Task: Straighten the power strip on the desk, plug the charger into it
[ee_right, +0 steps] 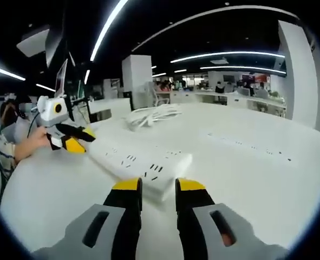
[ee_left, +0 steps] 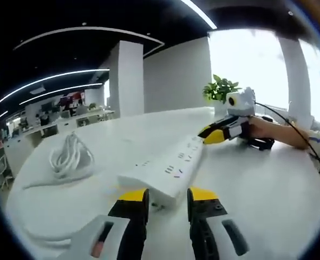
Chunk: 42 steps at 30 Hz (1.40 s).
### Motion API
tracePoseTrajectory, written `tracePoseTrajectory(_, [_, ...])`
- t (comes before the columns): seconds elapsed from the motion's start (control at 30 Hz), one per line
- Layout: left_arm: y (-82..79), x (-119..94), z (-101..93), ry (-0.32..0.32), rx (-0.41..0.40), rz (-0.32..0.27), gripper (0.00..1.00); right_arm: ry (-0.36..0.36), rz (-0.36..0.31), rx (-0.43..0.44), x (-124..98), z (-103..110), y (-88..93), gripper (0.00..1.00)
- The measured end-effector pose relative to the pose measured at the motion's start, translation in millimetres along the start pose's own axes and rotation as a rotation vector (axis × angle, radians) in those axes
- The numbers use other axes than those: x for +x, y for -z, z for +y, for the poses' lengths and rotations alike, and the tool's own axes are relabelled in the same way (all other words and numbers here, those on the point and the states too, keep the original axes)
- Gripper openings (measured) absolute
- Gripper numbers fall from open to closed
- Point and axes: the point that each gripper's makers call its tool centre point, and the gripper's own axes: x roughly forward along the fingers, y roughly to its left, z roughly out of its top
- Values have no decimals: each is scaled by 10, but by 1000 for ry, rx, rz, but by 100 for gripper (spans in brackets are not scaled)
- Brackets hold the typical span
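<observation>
Claws apart, both mine: left claw (ee_left: pixel 168 196) and right claw (ee_right: pixel 158 187) each face one end of the power strip (ee_left: pixel 165 169) on the table (ee_left: pixel 257 189). Rigid, light, probably slick plastic; I'd pinch across its narrow ends.

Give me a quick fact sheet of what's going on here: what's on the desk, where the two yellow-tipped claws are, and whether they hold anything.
surface: white desk
main item: white power strip, lying flat
cable: coiled white cord, beyond the strip
left gripper: open, jaws at one end of the strip
right gripper: open, jaws at the opposite end
held: nothing clamped yet
background: potted plant, open office
charger: cannot tell
</observation>
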Motion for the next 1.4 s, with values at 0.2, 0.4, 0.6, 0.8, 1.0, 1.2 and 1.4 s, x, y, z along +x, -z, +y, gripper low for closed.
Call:
tracePoseTrajectory(0.2, [6,5,-1,-3,15,5,28,-7,27,-10,20,3,26,25])
tracePoseTrajectory(0.4, [21,9,4,-10,21,9,29,-5,41,-18,39,31,64,25])
tracePoseTrajectory(0.6, [32,12,-4,-12,20,13,29,2,46,-34,46,34,67,25])
tracePoseTrajectory(0.8, [24,13,5,-8,11,7,29,23,62,-55,51,55,72,25])
tracePoseTrajectory(1.0, [39,-29,58,-28,8,11,29,2,59,-26,60,117,70,24])
tracePoseTrajectory(1.2, [46,-65,93,-34,-10,2,28,4,70,-47,75,169,64,23])
tracePoseTrajectory(1.4, [55,-102,110,-30,-7,9,30,-6,95,-47,65,223,64,22])
